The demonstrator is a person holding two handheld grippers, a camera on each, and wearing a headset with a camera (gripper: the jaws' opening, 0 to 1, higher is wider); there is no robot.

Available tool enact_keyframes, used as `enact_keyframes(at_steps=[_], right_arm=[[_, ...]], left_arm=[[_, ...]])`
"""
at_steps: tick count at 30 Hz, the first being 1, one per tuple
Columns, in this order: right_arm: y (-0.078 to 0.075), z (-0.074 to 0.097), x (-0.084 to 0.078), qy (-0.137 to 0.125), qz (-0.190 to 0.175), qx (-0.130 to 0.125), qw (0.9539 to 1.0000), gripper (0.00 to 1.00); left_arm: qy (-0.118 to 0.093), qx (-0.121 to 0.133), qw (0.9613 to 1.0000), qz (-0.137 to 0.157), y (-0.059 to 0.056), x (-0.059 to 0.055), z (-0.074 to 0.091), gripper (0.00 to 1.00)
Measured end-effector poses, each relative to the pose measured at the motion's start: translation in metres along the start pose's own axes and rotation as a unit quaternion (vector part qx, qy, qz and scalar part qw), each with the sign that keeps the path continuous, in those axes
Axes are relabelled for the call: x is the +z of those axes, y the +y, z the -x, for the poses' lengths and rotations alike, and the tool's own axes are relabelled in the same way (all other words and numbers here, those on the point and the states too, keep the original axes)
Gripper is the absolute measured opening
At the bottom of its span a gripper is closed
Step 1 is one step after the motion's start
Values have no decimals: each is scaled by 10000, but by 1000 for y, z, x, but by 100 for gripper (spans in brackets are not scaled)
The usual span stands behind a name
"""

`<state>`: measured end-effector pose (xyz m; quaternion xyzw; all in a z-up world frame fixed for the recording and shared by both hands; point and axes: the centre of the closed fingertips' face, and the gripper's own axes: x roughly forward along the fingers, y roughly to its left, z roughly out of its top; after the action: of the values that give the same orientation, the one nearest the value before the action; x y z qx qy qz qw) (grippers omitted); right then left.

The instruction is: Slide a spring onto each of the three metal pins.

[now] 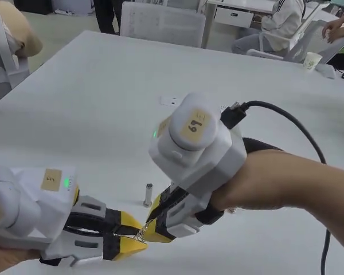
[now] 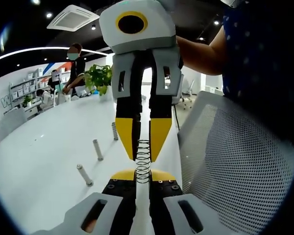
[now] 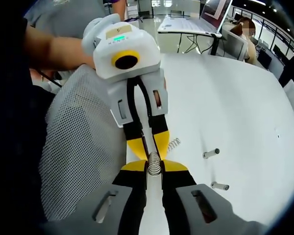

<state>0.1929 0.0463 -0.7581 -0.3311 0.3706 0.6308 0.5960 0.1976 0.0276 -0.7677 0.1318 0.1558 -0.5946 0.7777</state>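
A small metal spring (image 1: 141,232) hangs just above the white table (image 1: 103,103), stretched between both grippers. My left gripper (image 1: 132,238) comes in from the lower left, shut on one end of the spring (image 2: 143,164). My right gripper (image 1: 152,228) meets it from the right, shut on the other end (image 3: 154,164). One bare metal pin (image 1: 148,195) stands upright just behind the tips. In the left gripper view two bare pins (image 2: 98,149) (image 2: 84,175) stand to the left, and a third post (image 2: 114,131) looks coiled. A loose spring (image 3: 174,143) lies on the table.
A black cable (image 1: 298,132) runs from the right gripper over the person's forearm. A white mesh chair (image 2: 235,156) is close to the table's near edge. A paper cup (image 1: 312,59) and seated people are at the far right; a small white item (image 1: 171,101) lies mid-table.
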Motion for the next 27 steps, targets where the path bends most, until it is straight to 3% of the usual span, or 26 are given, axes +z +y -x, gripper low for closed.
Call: enact_keyframes(at_steps=[20,27], right_arm=[[-4,0,4,2,53,-88,9999,8],[-10,3,1,79,41,-162,9998,8]], left_arm=[[-185,62,9998,76,3,7,0,3],[-157,121,9996,207,6,3,1,14]])
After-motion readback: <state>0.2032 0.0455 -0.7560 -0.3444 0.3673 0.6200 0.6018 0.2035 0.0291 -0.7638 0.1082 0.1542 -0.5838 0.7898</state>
